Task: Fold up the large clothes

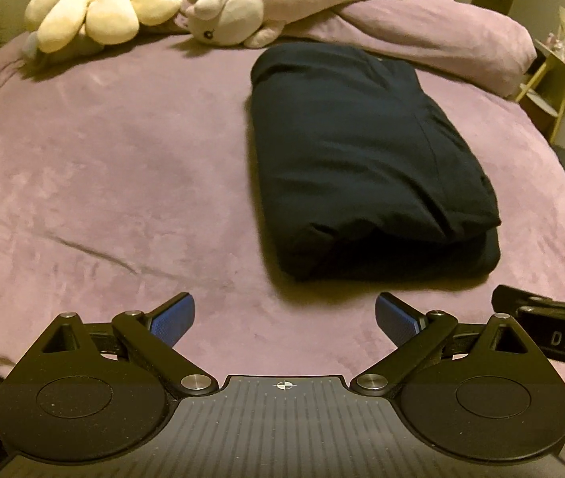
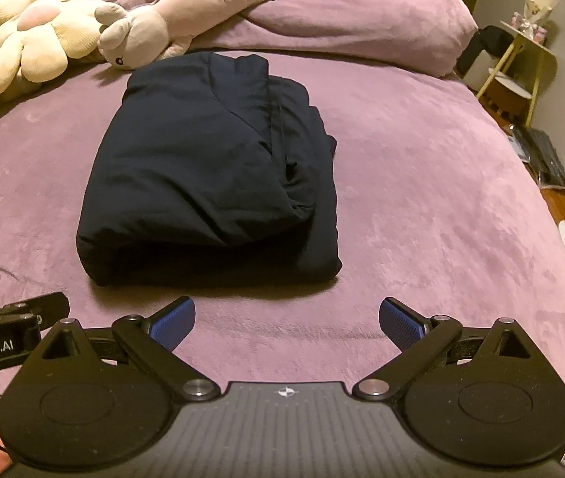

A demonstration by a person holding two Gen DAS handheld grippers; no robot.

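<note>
A dark navy garment lies folded into a thick rectangular bundle on the purple bed; it also shows in the right wrist view. My left gripper is open and empty, held above the bed just short of the bundle's near edge, left of it. My right gripper is open and empty, also short of the near edge, slightly right of it. Each gripper shows at the edge of the other's view: the right one and the left one.
A cream flower plush and a long pink animal plush lie at the head of the bed by a rolled purple duvet. A yellow side table and floor clutter stand past the bed's right edge.
</note>
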